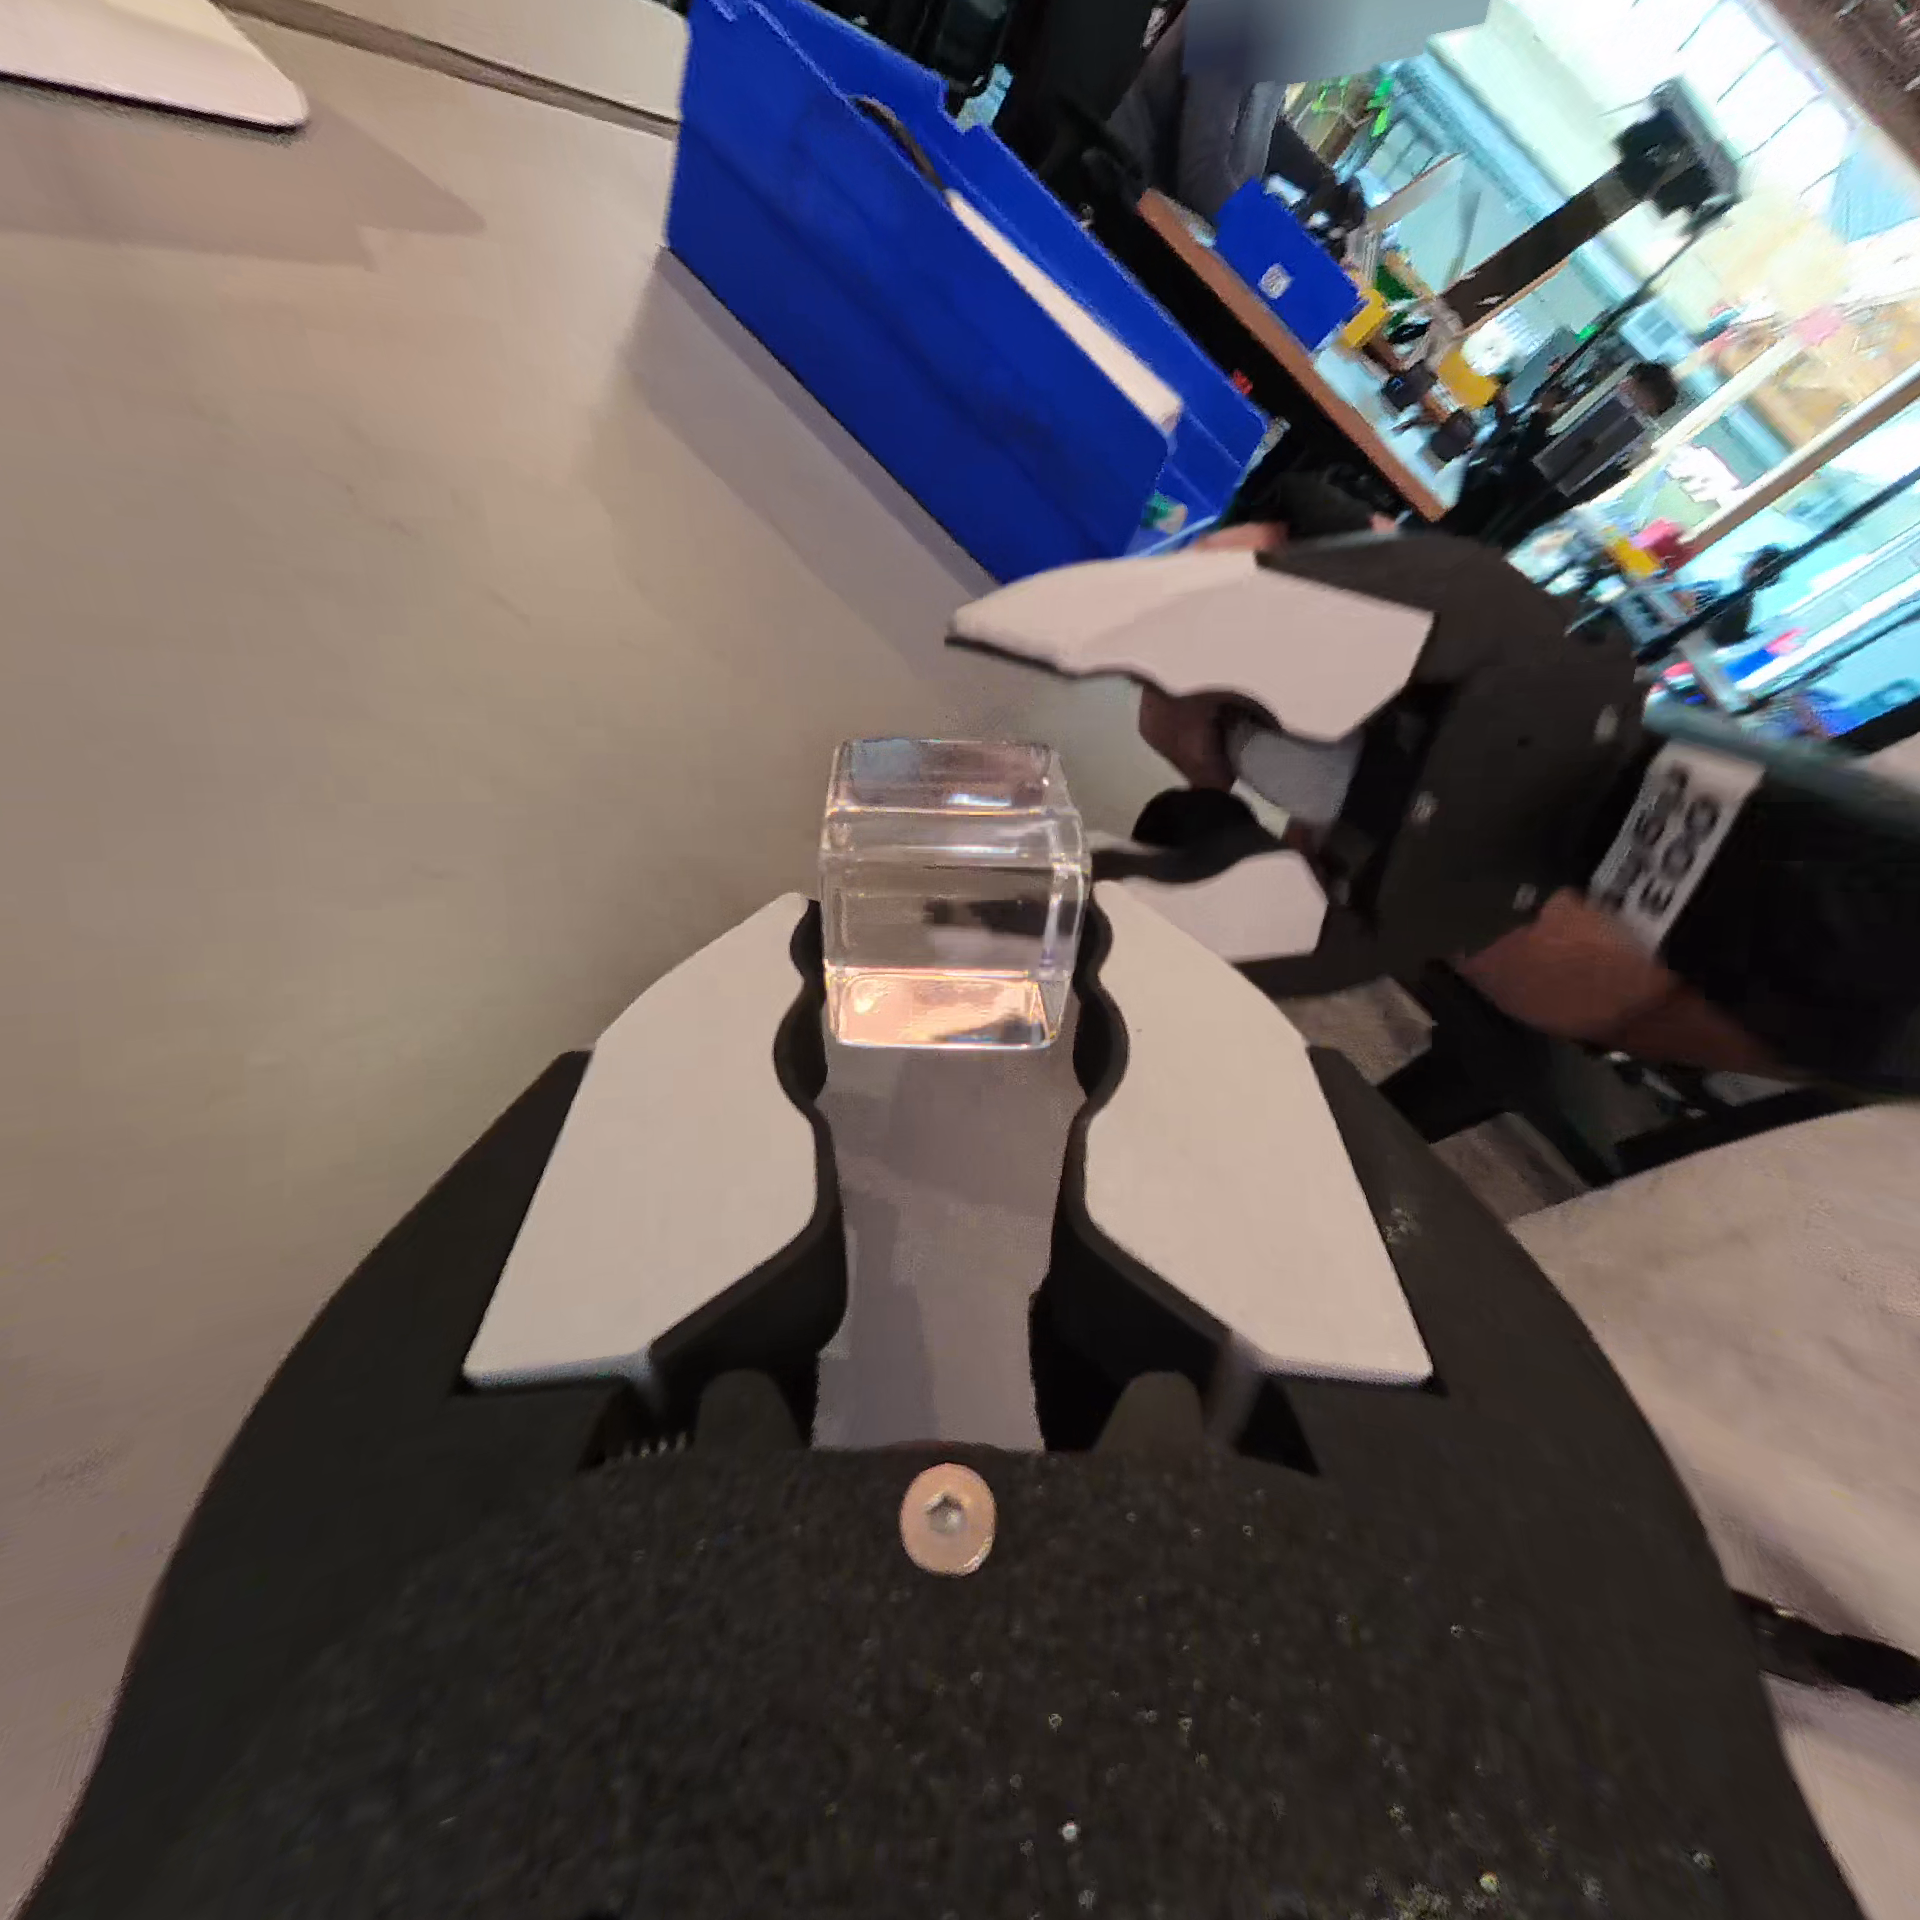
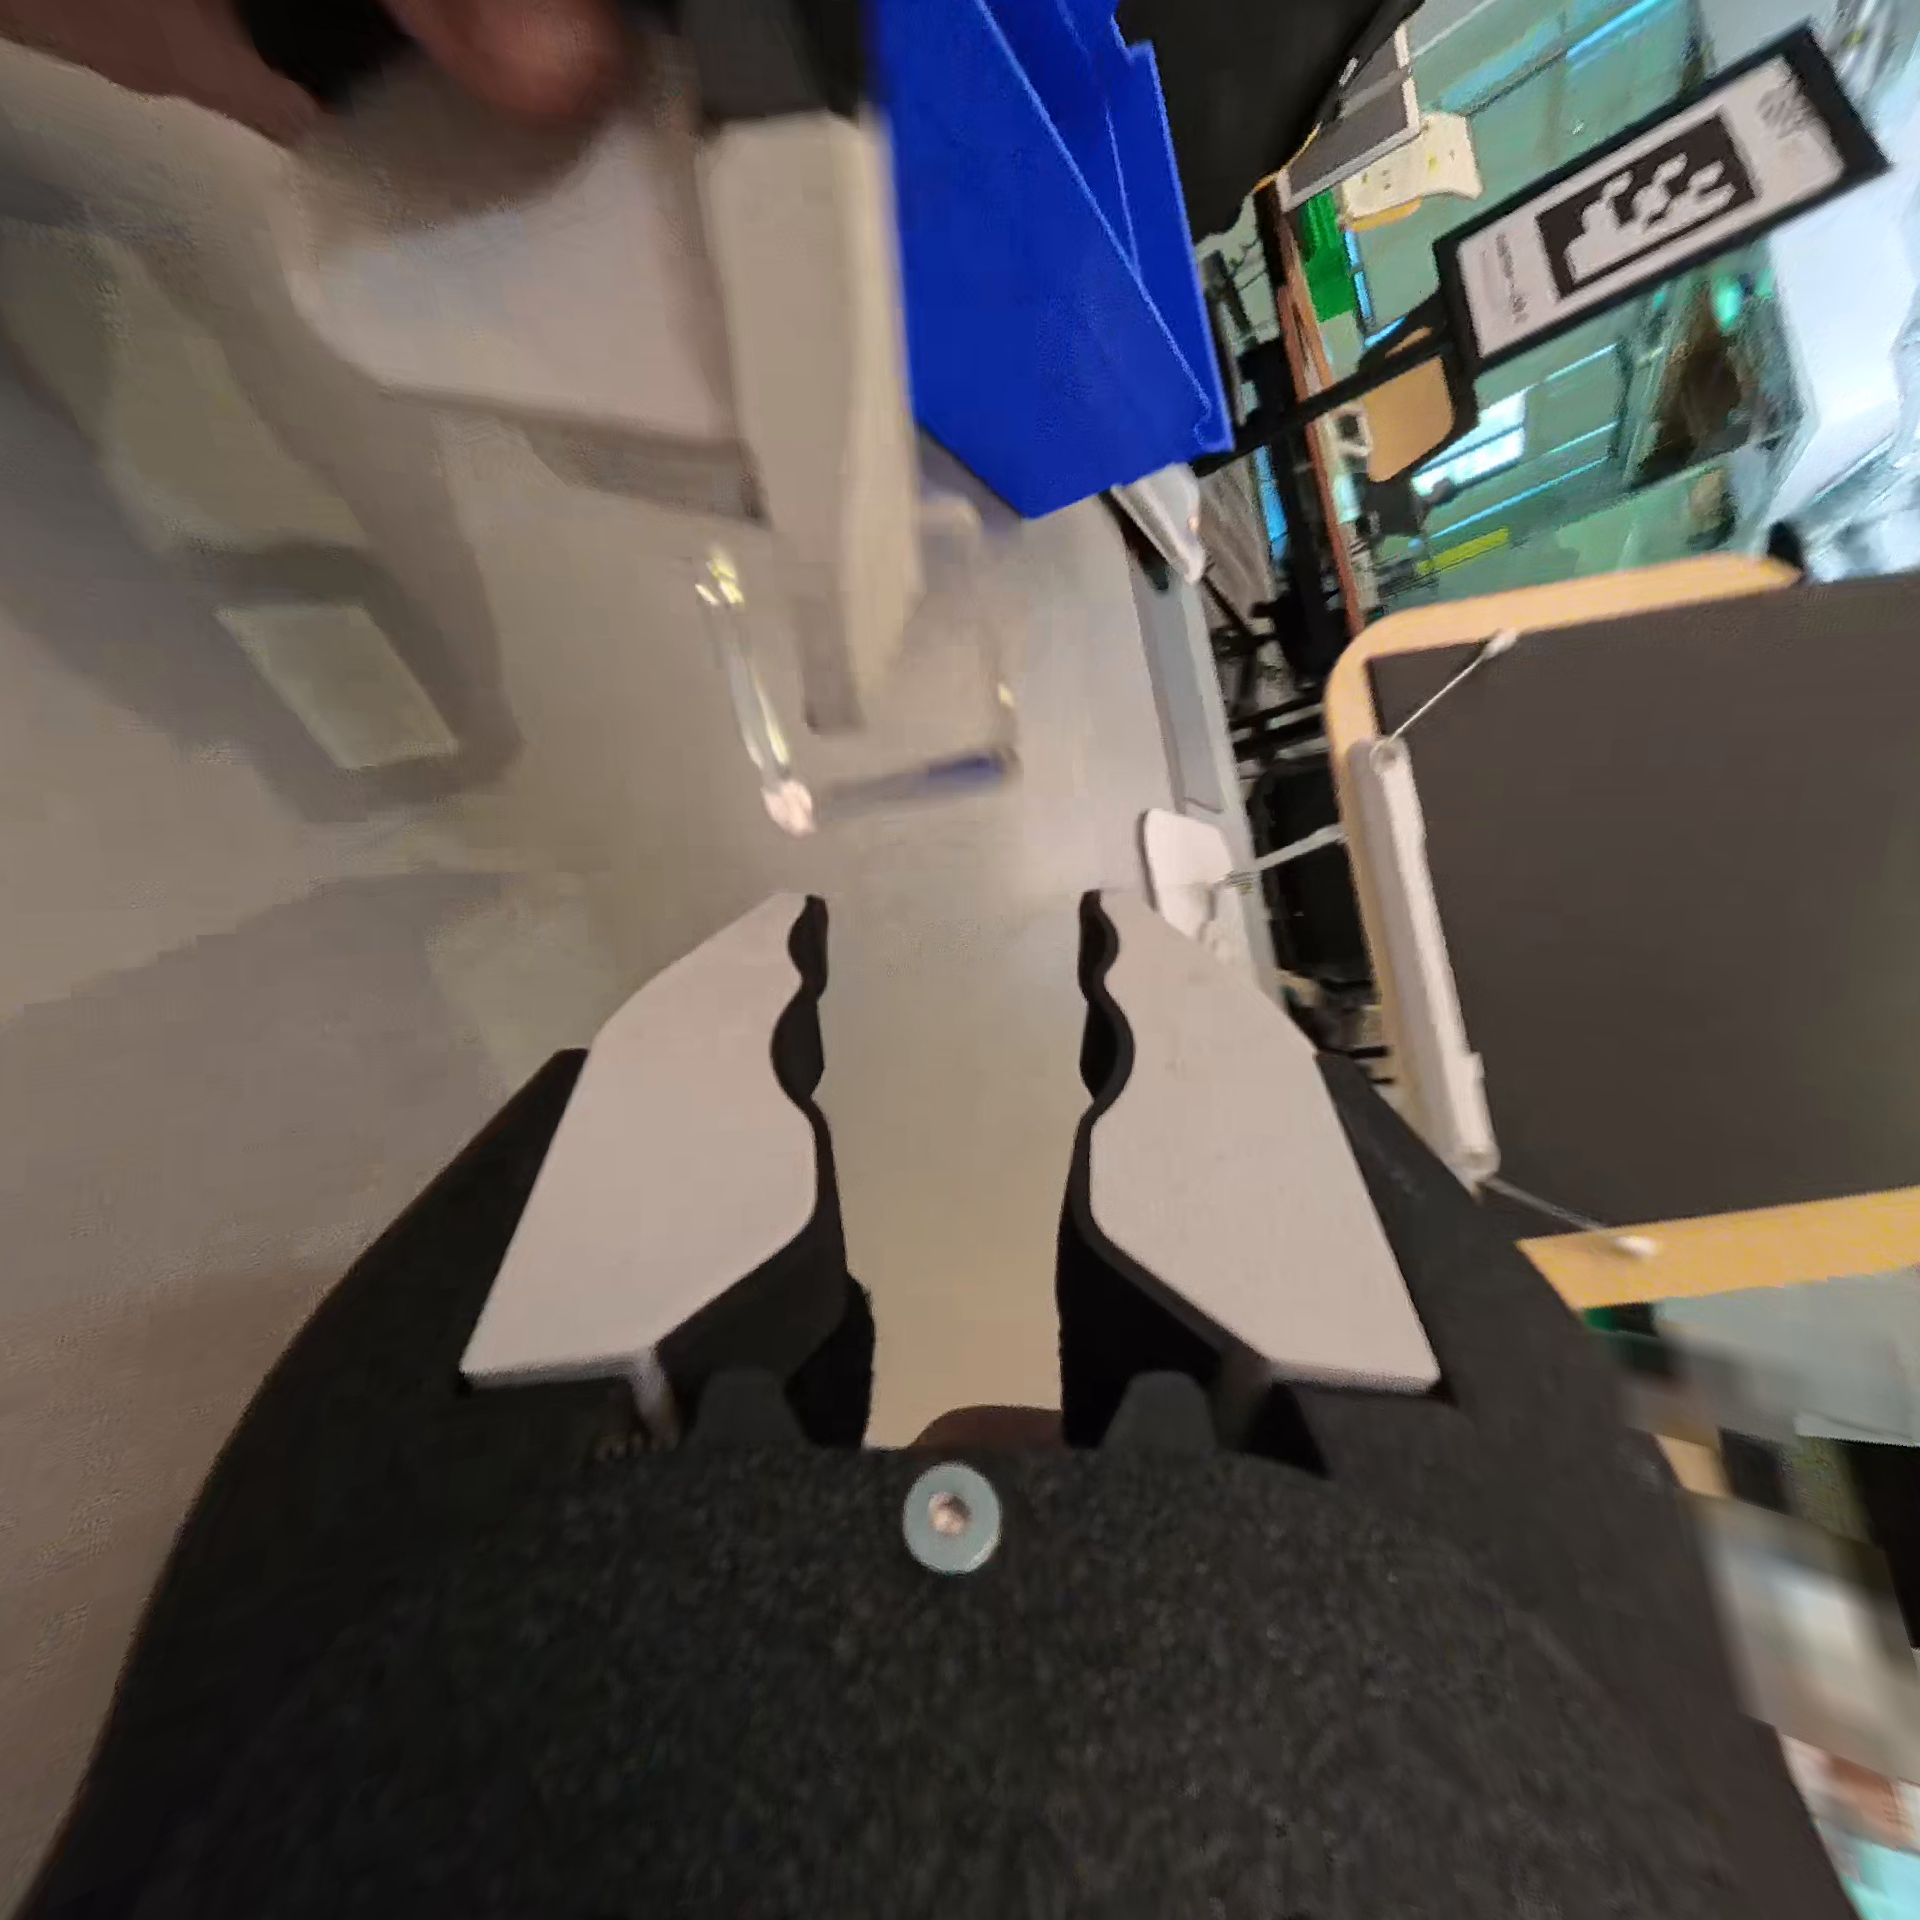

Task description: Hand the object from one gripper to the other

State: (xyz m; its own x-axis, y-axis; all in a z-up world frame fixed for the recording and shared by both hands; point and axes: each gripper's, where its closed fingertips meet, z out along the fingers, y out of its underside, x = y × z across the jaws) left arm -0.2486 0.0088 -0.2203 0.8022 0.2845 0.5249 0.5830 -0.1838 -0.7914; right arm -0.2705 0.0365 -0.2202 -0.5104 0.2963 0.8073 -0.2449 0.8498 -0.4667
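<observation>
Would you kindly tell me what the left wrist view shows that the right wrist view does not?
Only the left wrist view shows the left gripper shut on the clear cube, sharply. Only the right wrist view shows the right gripper close up, jaws open and empty, and a black-and-white marker board. Both show the blue bin and the grey table.

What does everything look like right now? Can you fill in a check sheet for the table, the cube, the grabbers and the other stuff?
Surface: pale grey table, mostly bare.
Job's things: clear cube, held off the table.
Clutter: blue bins on the table's far side; a flat white thing at the far corner.
Grippers: left gripper shut on the cube; right gripper open, holding nothing, a short way from the cube.
Cables: thin wires on a dark board, right wrist view.
Surroundings: busy workshop with benches and bright windows.
</observation>
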